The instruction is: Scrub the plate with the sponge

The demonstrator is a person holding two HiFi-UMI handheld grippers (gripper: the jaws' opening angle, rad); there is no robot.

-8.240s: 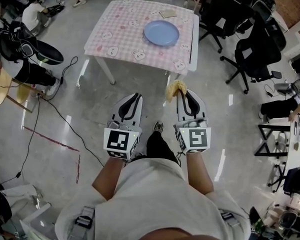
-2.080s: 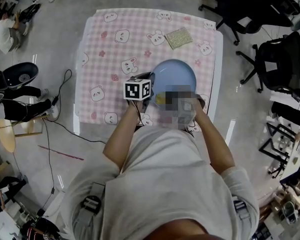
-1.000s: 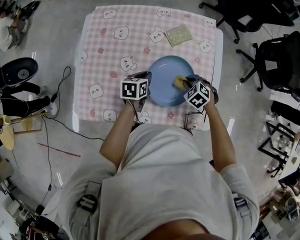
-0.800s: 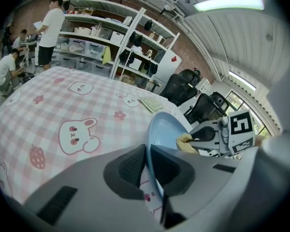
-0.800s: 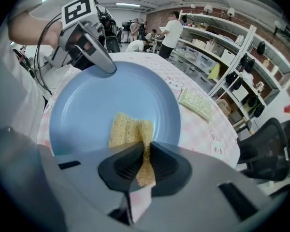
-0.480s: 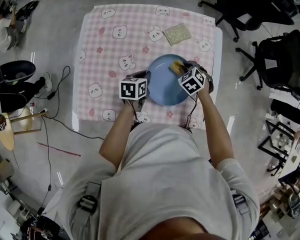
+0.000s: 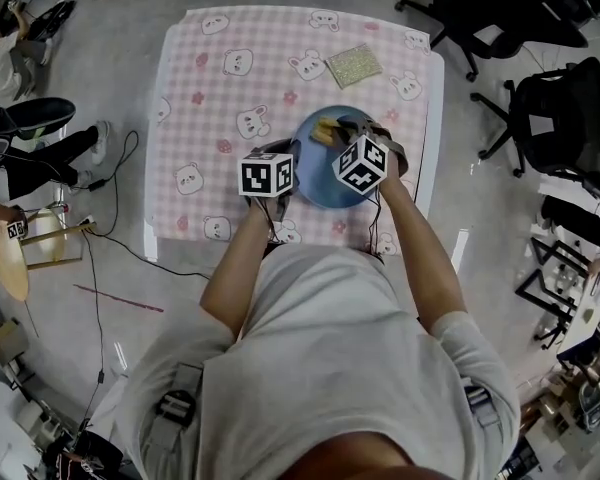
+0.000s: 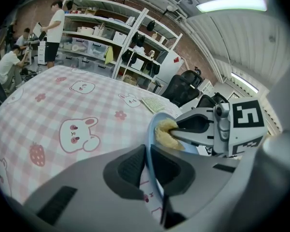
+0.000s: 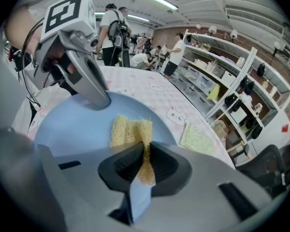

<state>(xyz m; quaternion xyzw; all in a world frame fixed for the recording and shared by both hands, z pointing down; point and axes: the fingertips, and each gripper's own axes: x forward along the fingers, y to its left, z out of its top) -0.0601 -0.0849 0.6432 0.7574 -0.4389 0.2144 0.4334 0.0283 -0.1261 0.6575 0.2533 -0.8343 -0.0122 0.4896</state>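
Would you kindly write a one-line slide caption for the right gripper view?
The right hand-held gripper presses a yellow sponge onto the blue plate while the left hand-held gripper clamps its rim.

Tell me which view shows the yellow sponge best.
The right gripper view: the yellow sponge fills the centre, pinched in the right gripper's jaws and lying on the blue plate. The left gripper view shows a lump beside the plate's rim; the head view shows only a small yellow patch.

The crumpled yellow sponge (image 7: 328, 128) rests on the far-left part of the round pale-blue plate (image 7: 315, 175).
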